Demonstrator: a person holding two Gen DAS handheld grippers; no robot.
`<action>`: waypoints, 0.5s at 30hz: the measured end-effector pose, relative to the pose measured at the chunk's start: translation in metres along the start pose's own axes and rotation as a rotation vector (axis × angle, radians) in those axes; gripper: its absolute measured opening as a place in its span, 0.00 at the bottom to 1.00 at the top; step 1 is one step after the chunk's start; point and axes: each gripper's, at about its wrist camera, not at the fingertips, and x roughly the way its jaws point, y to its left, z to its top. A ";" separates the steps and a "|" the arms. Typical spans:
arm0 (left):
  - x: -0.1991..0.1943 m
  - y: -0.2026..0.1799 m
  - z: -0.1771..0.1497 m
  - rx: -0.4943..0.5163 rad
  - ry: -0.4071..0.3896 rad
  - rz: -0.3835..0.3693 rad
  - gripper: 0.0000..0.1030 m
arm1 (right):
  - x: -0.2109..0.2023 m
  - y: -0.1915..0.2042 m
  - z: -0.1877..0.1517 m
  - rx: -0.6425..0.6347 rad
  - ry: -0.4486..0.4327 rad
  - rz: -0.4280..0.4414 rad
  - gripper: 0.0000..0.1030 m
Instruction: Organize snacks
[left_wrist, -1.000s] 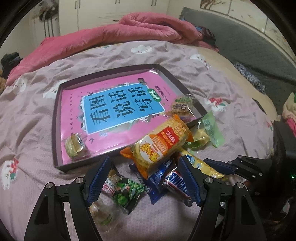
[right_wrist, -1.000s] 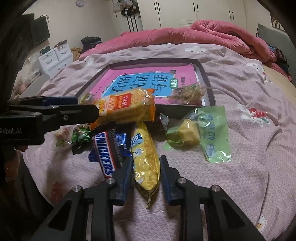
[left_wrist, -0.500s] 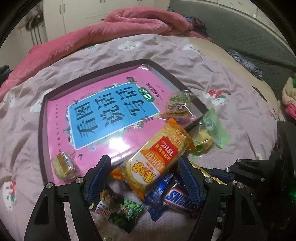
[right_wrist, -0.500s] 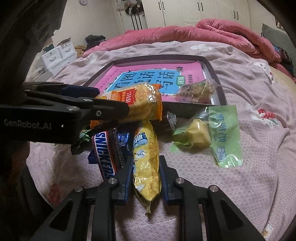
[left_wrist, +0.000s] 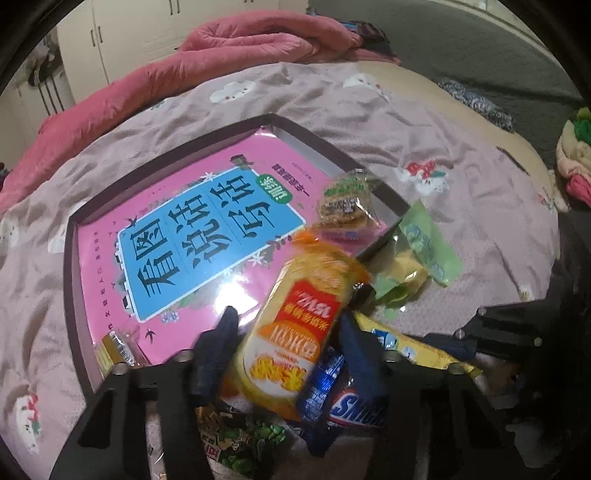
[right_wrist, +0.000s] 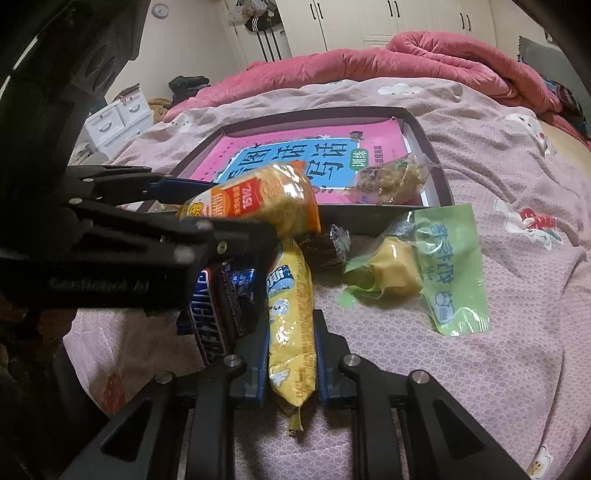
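Left wrist view, entries by size, largest first.

Bedspread (left_wrist: 461, 147): mauve, cartoon print, under everything listed; pink quilt (left_wrist: 221, 55) bunched at far edge.

Tray (left_wrist: 72, 266): dark, shallow, flat on bedspread; pink book (left_wrist: 110, 258) with blue title panel lining its floor. Clear-wrapped cake (left_wrist: 345, 206) at right inner corner; small gold-wrapped sweet (left_wrist: 114, 350) at near left corner.

Orange-and-yellow cracker pack (left_wrist: 295, 332): tilted, upper end over tray's near rim, lower end on snack heap. Left gripper (left_wrist: 288, 343): jaws closing, blue pads flanking the pack; contact blurred, not confirmable.

Green pouch (right_wrist: 443, 269): on bedspread just outside tray's near right corner, yellow lump inside.

Long yellow packet (right_wrist: 291, 332): lying lengthwise between pads of right gripper (right_wrist: 291, 354), pinched tight, tail end poking toward the camera.

Snickers bar (right_wrist: 210, 321): beside yellow packet, touching it, atop blue wrapper (left_wrist: 321, 384).

Green pea packet (left_wrist: 240, 439): nearest edge of heap, below left gripper.
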 end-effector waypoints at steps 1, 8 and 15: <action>-0.001 0.002 0.001 -0.007 -0.002 -0.003 0.41 | 0.000 0.000 0.000 -0.001 -0.002 0.002 0.17; -0.007 0.017 -0.003 -0.112 -0.013 -0.073 0.32 | -0.006 0.001 0.001 0.003 -0.019 0.016 0.16; -0.016 0.028 -0.015 -0.193 -0.020 -0.087 0.32 | -0.017 0.000 0.002 0.009 -0.045 0.022 0.16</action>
